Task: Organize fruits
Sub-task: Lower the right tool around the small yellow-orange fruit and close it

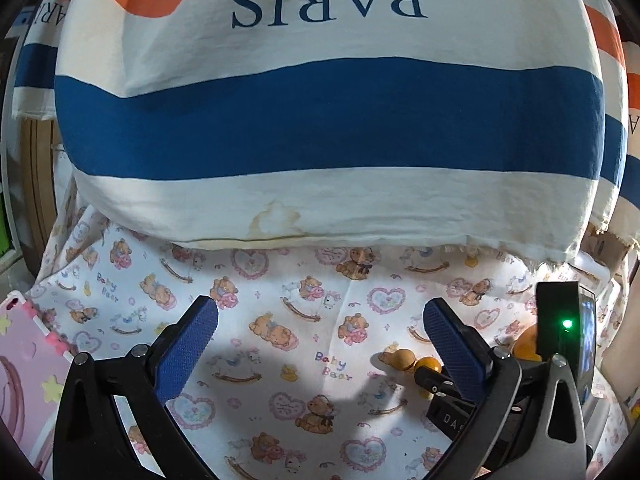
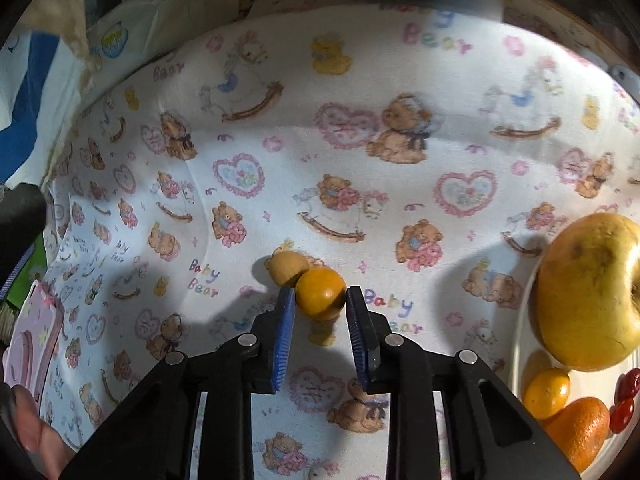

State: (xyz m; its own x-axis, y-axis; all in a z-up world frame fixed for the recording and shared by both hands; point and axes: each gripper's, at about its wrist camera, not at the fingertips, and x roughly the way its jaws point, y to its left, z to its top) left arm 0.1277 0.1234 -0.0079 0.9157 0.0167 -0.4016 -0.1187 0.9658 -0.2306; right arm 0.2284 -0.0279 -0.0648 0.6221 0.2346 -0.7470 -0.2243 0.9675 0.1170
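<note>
Orange fruit (image 2: 321, 293), small and round, sits between the blue pads (image 2: 285, 334) of my right tongs (image 2: 320, 300), both pads pressing its sides, so that pair is clamped on it. A paler tan fruit (image 2: 285, 266) touches it on the far left side, just past the left pad tip. Both lie on the bear-print sheet (image 2: 400, 208). To the right of the right tongs, a white plate (image 2: 520, 344) holds a big yellow apple (image 2: 588, 292), a small orange fruit (image 2: 547, 393), an orange wedge-shaped piece (image 2: 580, 430) and something red (image 2: 625, 398) at the edge. My left tongs (image 1: 320, 320) stand wide open with nothing between the pads, only sheet below. Ahead of them is a striped cushion (image 1: 320, 120) printed PARIS. From the left view the two small fruits show just beyond the right pad, with the right tongs' body over them. A pink foam mat (image 1: 28, 364) lies left of the left tongs.
</note>
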